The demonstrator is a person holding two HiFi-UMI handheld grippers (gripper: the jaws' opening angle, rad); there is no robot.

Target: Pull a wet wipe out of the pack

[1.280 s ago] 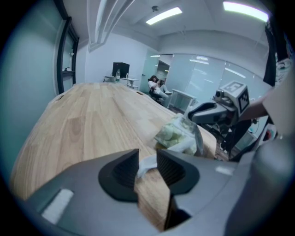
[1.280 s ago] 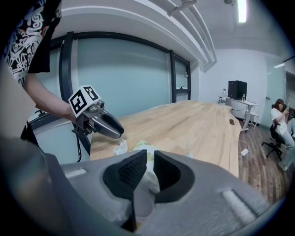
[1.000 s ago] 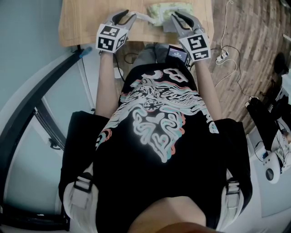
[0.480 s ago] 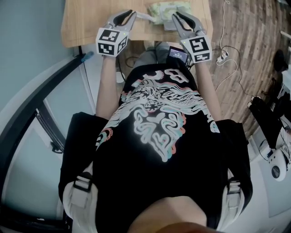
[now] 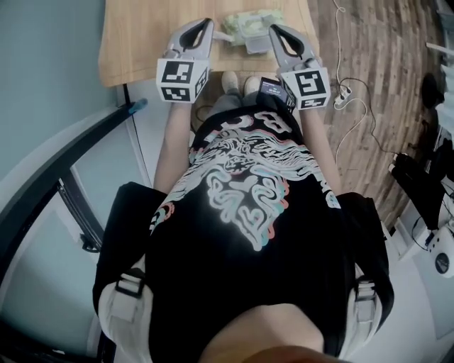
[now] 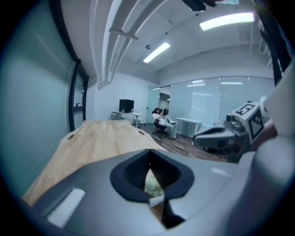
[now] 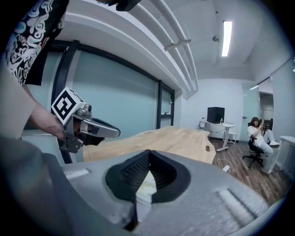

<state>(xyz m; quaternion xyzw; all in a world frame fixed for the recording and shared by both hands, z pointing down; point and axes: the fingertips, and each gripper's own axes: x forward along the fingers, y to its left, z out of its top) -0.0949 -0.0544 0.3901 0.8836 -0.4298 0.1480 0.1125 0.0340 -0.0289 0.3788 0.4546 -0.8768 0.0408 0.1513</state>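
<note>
I'm holding both grippers over the near edge of the wooden table (image 5: pixel 142 39). The left gripper (image 6: pixel 148 156) is showing its jaws pressed tip to tip, with nothing pinched between them. The right gripper (image 7: pixel 148 159) is sitting the same way, closed and empty. The pack of wet wipes (image 5: pixel 250 21) is lying on the table just beyond the two tips and between them. A white strip (image 5: pixel 223 34) is showing at its near left corner, though I cannot tell whether it is a wipe.
</note>
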